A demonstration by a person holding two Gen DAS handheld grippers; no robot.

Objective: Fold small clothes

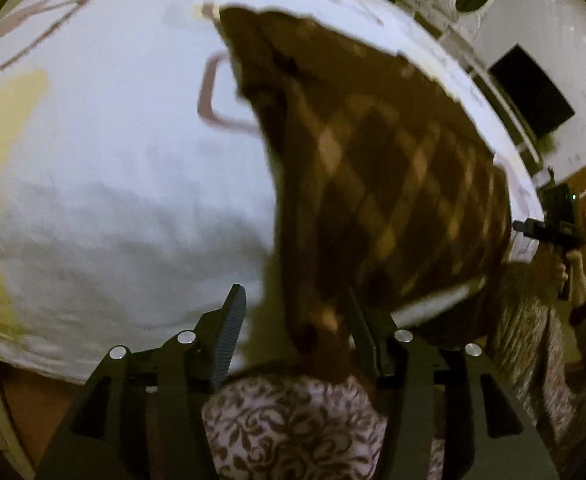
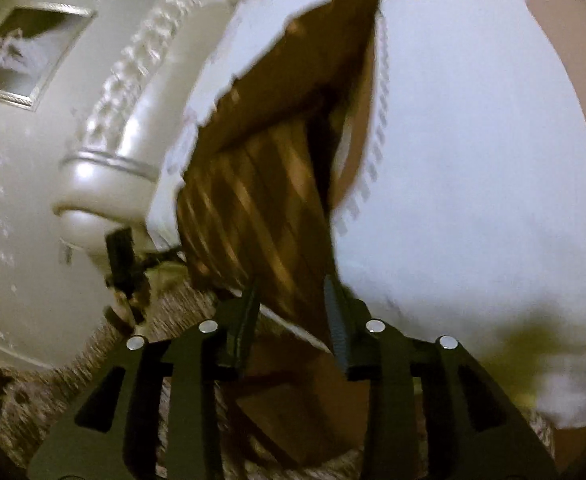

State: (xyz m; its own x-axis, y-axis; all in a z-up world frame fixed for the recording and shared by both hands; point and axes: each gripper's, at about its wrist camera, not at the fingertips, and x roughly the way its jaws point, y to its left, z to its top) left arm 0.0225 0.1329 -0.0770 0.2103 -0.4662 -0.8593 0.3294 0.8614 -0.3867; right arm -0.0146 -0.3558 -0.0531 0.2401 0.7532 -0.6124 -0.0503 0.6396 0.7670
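Nearest in the left wrist view: left gripper (image 1: 293, 320), jaws partly apart, brown cloth running down between them against the right-hand finger; whether truly pinched, hard to tell. Same in the right wrist view: right gripper (image 2: 293, 300), jaws fairly close, the cloth's near edge hanging down through the gap; firm grip or loose pass, cannot tell through the blur. Just beyond both: brown checked garment (image 1: 393, 168), a small plaid piece of pale stripes on dark brown, its near edge off the surface, stretched from the grippers toward the far side of the white bedspread (image 1: 113, 160) and draped in a slanted sheet. Judged light, thin and entirely limp, sagging and creasing wherever unsupported; not slippery against ribbed pads, not fragile. Best taken at the two near corners or along the hem, so the sheet stays taut and flat for folding; a mid-edge grasp likely to bunch it. Farther off: carved white headboard (image 2: 105, 120), framed picture (image 2: 29, 52), dark screen (image 1: 533, 92) on the wall.
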